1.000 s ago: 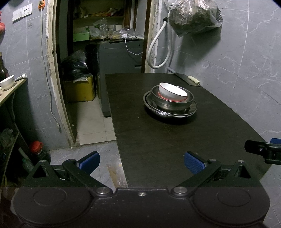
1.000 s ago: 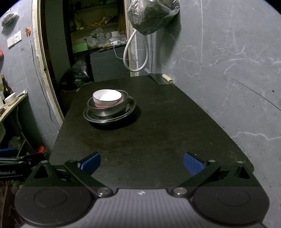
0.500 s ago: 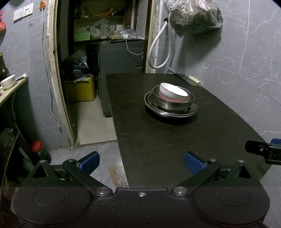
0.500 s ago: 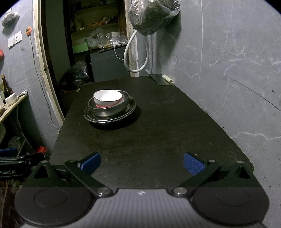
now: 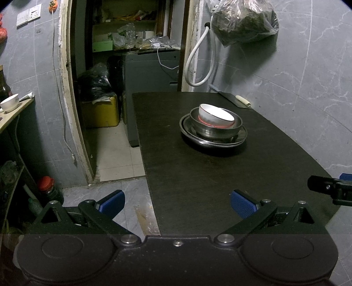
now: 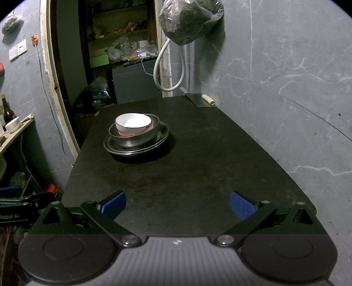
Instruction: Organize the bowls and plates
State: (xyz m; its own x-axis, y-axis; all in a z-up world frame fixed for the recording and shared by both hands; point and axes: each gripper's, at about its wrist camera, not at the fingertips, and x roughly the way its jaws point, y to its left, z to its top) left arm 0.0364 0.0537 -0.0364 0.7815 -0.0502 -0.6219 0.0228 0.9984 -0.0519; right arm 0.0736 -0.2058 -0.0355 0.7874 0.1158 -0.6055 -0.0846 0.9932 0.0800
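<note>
A white bowl [image 5: 214, 115] with a red foot sits tilted inside a steel bowl [image 5: 220, 131], which rests on stacked steel plates [image 5: 191, 136] in the middle of the black table [image 5: 198, 180]. The same stack shows in the right wrist view: white bowl [image 6: 133, 123], steel bowl [image 6: 134, 140], plates [image 6: 158, 142]. My left gripper [image 5: 177, 202] hangs open over the table's near left edge, far from the stack. Just as far back, my right gripper [image 6: 177, 203] stands open above the near end of the table [image 6: 187, 176]. Both hold nothing.
A cleaver [image 5: 231, 100] lies at the table's far right corner against the tiled wall. A bag [image 5: 242, 21] and a white hose [image 5: 198, 61] hang above it. Left of the table is an open doorway with a yellow box [image 5: 101, 113]. A side shelf carries a white cup [image 5: 10, 105].
Both views have drifted very slightly; the stack and the open grippers stay as they were.
</note>
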